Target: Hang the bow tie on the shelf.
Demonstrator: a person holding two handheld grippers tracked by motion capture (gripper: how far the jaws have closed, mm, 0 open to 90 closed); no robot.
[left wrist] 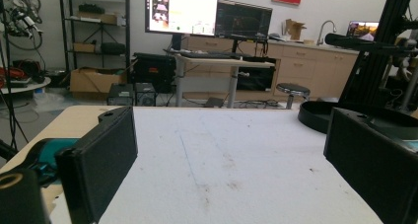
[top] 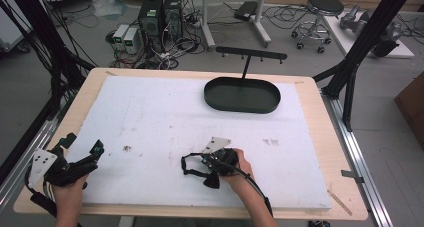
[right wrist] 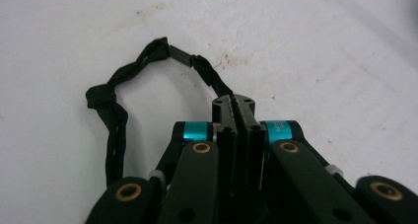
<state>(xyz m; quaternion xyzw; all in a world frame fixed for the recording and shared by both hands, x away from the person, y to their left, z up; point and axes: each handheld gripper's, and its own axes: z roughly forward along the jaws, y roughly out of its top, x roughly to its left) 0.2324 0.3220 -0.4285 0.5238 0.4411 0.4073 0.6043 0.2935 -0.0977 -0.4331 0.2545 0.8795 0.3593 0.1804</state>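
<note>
Presently, entry as follows.

Item in hand: one black cord loop, a braided strap with a knot on one side and a small clasp at its top, lying on the white pad near the front middle of the counter. One end of the loop runs into the right tongs.

Right tongs: jaws pressed together, pinching the cord's end, tips low on the pad; in the high view they sit at front centre.

Left tongs: jaws standing wide apart, nothing between them, held at the front left corner of the counter, well apart from the cord.

Progress, as judged: the grasp on the cord looks made; lifting and carrying are not yet done. A likely destination is the black oval tray at the far side with its hook rack above, both bare and well apart from the cord, though which of the two cannot be told.

Count: cord loop, one; tray, one; hook rack, one; tongs, two; white pad, one.
</note>
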